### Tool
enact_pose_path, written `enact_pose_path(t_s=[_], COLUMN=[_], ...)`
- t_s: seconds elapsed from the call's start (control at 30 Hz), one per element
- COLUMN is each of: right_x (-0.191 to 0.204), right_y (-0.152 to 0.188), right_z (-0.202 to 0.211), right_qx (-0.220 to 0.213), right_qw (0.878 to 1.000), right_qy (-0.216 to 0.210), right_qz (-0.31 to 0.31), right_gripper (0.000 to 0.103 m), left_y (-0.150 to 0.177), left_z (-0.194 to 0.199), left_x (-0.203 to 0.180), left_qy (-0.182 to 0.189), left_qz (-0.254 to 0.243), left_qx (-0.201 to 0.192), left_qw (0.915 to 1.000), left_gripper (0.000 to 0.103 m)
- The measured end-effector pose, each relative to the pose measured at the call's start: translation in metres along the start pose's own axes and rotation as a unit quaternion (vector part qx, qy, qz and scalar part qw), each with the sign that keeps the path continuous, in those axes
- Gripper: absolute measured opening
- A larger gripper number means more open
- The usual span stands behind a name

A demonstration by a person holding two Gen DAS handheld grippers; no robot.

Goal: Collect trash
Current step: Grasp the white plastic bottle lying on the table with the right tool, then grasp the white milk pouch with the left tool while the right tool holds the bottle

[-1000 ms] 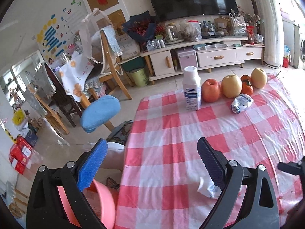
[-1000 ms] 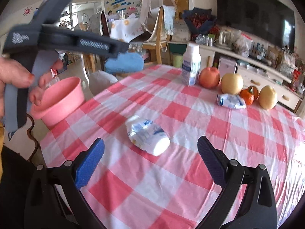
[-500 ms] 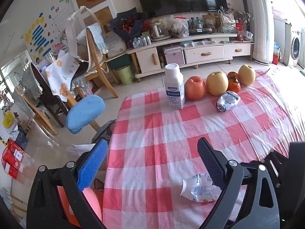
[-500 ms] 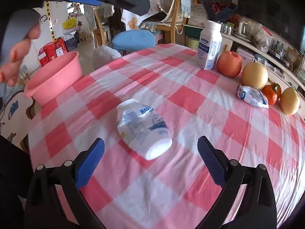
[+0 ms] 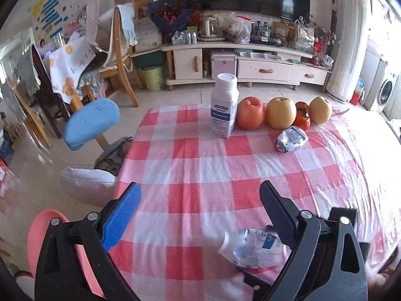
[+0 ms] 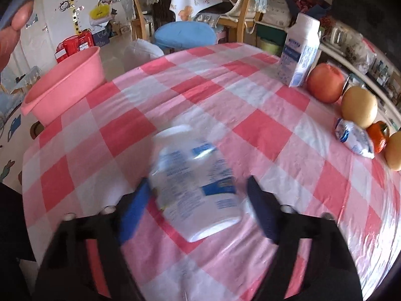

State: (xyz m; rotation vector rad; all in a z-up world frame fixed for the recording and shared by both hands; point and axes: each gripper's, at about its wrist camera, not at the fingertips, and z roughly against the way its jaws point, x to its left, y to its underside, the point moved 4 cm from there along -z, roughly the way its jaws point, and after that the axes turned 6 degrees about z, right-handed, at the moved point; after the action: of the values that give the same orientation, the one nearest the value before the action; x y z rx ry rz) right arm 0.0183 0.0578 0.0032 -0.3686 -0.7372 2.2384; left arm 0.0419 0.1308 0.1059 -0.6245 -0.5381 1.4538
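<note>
A crushed white bottle (image 6: 195, 185) with blue print lies on its side on the red-and-white checked tablecloth (image 6: 263, 130). My right gripper (image 6: 198, 208) has its fingers on either side of the bottle, closing in; the view is blurred. The same bottle shows in the left wrist view (image 5: 253, 248), low and right. My left gripper (image 5: 198, 215) is open and empty above the table's near edge. A second crumpled white-and-blue wrapper (image 5: 290, 139) lies by the fruit, also in the right wrist view (image 6: 356, 141). A pink basin (image 6: 62, 90) stands off the table's left edge.
An upright white bottle (image 5: 224, 107) stands at the far edge next to an apple (image 5: 250, 113), two pears (image 5: 280, 113) and a persimmon (image 5: 302, 119). A blue stool (image 5: 91, 123), wooden chairs and a white bag (image 5: 85, 188) are on the floor to the left.
My right gripper has moved forward onto the lying bottle and its fingers have narrowed around it. My left gripper has swung right, toward the table's middle.
</note>
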Motion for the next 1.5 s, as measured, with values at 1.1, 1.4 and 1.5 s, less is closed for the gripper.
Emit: enact_pose_path(t_s=[1.1, 1.4, 1.5], right_x=[-0.195, -0.197, -0.198], right_y=[0.118, 0.116, 0.116], right_z=[0.143, 0.141, 0.139], right_qx=[-0.044, -0.045, -0.045], right_qw=[0.962, 0.962, 0.961], right_qy=[0.138, 0.13, 0.126], right_qz=[-0.233, -0.238, -0.242], right_gripper=[0.05, 0.05, 0.05], left_y=[-0.021, -0.028, -0.028], left_z=[-0.135, -0.184, -0.196], left_x=[-0.192, -0.21, -0.212], left_qy=[0.08, 0.08, 0.079], left_qz=[-0.193, -0.191, -0.194], left_qx=[0.034, 0.058, 0.065], left_qw=[0.9773, 0.9767, 0.9757], left_gripper=[0.094, 0.092, 0.091])
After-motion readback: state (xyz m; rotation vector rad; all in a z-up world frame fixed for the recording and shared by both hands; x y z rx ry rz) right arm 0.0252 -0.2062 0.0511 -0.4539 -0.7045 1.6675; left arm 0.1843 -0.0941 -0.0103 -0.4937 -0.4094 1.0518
